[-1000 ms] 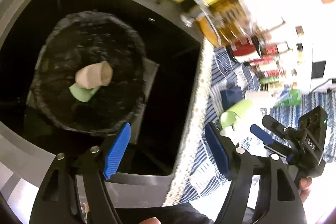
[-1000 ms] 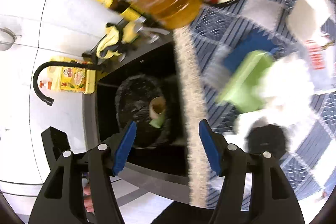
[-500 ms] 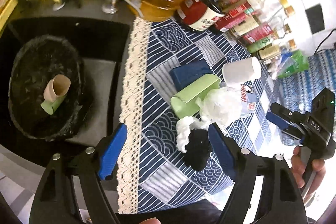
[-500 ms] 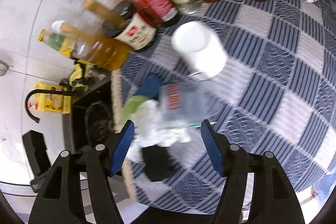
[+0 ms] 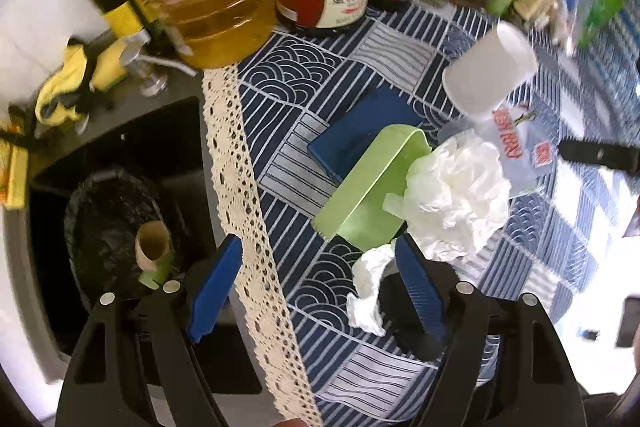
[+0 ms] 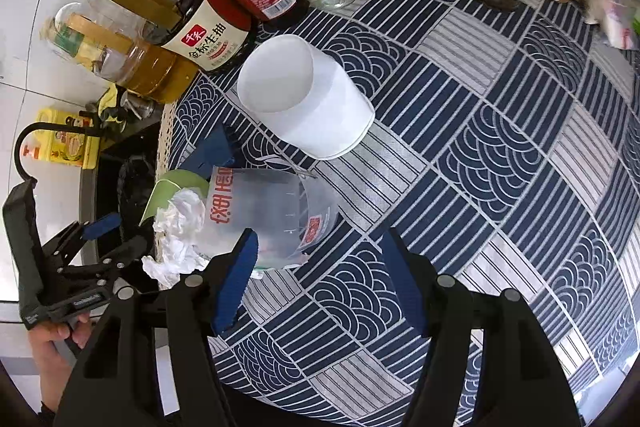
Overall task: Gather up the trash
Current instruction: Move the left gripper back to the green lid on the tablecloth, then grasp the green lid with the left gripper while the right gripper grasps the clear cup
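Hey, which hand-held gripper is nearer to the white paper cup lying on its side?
Right. The right hand-held gripper hangs open just below the cup, beside the clear plastic cup. The left hand-held gripper is farther off, over the crumpled tissue near the sink.

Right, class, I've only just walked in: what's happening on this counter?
A person with two handheld grippers is collecting trash. Both the left gripper and the right gripper are open and empty above the patterned cloth. A cardboard tube already lies in the black-lined bin; crumpled tissue and a white cup remain.
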A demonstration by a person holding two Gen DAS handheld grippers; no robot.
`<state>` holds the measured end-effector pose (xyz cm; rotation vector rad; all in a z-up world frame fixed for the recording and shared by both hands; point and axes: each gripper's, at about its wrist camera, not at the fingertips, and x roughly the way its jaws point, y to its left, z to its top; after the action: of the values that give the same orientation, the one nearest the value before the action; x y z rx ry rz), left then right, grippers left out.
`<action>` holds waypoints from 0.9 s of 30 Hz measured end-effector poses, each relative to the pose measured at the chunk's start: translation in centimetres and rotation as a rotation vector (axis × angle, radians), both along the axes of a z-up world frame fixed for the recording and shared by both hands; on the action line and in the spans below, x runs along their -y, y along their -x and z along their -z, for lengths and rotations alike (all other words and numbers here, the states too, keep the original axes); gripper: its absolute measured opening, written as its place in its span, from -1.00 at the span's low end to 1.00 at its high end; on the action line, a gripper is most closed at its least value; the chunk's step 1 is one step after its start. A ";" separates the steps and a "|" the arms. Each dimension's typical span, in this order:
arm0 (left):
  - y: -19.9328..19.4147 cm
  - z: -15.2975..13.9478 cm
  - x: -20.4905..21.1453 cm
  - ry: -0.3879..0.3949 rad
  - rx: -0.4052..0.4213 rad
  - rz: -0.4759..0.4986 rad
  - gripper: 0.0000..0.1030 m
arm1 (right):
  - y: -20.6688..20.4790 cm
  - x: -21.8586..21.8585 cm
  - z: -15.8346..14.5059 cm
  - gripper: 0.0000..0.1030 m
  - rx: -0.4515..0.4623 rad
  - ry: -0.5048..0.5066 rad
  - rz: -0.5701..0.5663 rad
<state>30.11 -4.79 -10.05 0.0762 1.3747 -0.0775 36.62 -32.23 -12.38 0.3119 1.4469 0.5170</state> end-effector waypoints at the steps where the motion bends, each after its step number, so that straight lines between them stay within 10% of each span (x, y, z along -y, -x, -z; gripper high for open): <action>1: -0.1 0.1 0.2 -0.011 -0.001 0.006 0.47 | -0.2 -0.1 0.2 0.16 -0.003 0.001 -0.005; 20: -1.9 2.5 2.7 -0.102 -0.067 0.108 -0.14 | -2.3 -1.5 3.6 -0.87 -0.061 0.023 -0.063; 27: -2.0 3.0 2.8 -0.083 -0.083 0.122 -0.45 | -1.7 -0.5 2.1 -0.90 0.009 0.079 -0.063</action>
<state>32.12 -7.64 -13.01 0.2285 1.4558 -0.1265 38.31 -31.72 -14.51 0.2016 1.4677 0.5104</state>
